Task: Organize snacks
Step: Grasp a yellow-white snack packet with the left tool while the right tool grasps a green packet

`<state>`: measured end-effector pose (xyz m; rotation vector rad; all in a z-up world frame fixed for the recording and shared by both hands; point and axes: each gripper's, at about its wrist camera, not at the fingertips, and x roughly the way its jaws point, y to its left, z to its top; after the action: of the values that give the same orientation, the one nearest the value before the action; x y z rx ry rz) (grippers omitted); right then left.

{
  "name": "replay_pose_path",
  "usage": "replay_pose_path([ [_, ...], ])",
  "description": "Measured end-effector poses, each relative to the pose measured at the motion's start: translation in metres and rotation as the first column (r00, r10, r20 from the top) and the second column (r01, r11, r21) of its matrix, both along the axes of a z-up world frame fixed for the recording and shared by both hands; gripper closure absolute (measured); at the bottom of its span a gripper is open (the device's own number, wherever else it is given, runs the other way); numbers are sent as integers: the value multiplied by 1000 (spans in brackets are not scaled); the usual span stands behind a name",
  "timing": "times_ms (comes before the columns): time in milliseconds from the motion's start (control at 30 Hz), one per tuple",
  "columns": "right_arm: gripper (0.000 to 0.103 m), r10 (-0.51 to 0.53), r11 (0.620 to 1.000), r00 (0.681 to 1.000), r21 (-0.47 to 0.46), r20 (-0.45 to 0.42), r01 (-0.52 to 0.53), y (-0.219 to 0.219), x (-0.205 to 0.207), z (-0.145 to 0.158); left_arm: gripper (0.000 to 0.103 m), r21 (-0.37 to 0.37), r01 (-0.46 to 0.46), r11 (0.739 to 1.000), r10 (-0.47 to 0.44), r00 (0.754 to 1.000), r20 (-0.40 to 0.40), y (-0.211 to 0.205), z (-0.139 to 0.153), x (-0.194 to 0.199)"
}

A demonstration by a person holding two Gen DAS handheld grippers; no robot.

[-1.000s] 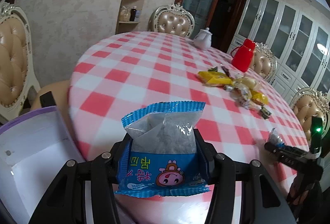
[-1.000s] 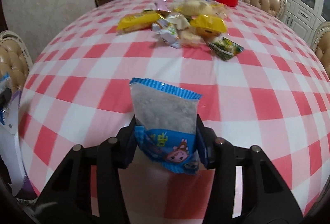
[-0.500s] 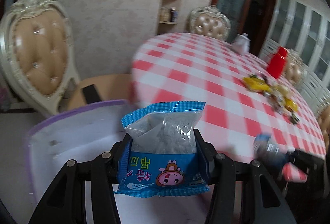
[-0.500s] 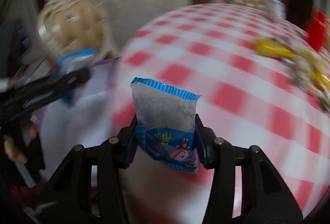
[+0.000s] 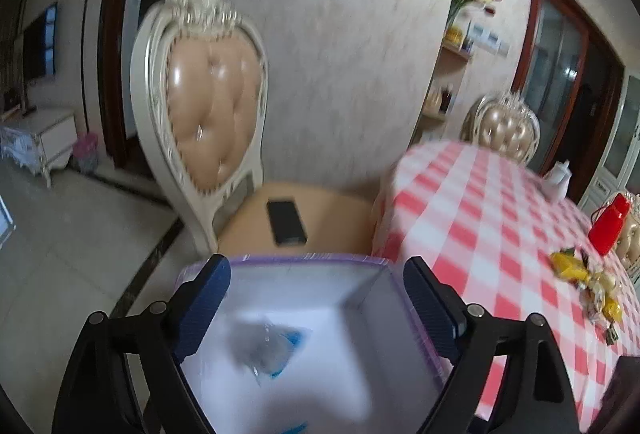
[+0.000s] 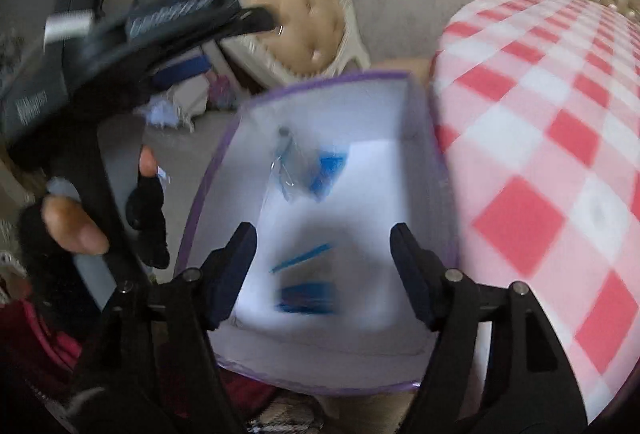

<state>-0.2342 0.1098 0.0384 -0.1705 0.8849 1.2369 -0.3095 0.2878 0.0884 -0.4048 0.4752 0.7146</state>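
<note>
My left gripper (image 5: 316, 306) hangs over a white box with a purple rim (image 5: 304, 257), its jaws opening and nothing between them. Below it a blue snack packet (image 5: 272, 350) shows as a blur inside the box. My right gripper (image 6: 324, 266) is above the same box (image 6: 328, 80), jaws also opening and empty. Two blurred blue packets (image 6: 308, 170) (image 6: 306, 286) are inside. The left gripper (image 6: 232, 46) appears at the upper left of the right wrist view, held by a gloved hand (image 6: 72, 226). More snacks (image 5: 588, 282) lie piled on the checked table (image 5: 480, 218).
The box stands beside the round table's edge (image 6: 440, 122). A cream padded chair (image 5: 212, 106) is just behind it, with a black phone (image 5: 286, 220) on its seat. A red jug (image 5: 608, 230) and a white teapot (image 5: 558, 174) stand on the table.
Both grippers swung left from over the table to above the box. Each let go of its blue packet, and the packets are now down in the box.
</note>
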Motion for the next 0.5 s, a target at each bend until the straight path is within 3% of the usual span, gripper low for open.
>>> replay_pose_path([
  [100, 29, -117, 989, 990, 95, 72, 110, -45, 19, 13, 5, 68, 96, 993, -97, 995, 9, -32, 6, 16],
  [167, 17, -231, 967, 969, 135, 90, 218, -75, 39, 24, 0, 104, 176, 979, -175, 984, -16, -58, 7, 35],
  [233, 16, -355, 926, 932, 164, 72, 340, -118, 67, 35, 0, 121, 262, 957, -258, 965, -47, -85, 7, 57],
  [367, 16, -574, 814, 816, 157, 71, 559, -204, 129, 46, 0, 50, 473, 880, -470, 881, -59, -142, 2, 110],
  [467, 16, -747, 662, 665, 115, 19, 741, -281, 186, 33, 0, -20, 586, 810, -586, 808, -70, -181, -7, 159],
  [500, 16, -808, 587, 589, 85, 5, 805, -310, 204, 24, 0, -42, 615, 788, -616, 785, -67, -195, -10, 175],
])
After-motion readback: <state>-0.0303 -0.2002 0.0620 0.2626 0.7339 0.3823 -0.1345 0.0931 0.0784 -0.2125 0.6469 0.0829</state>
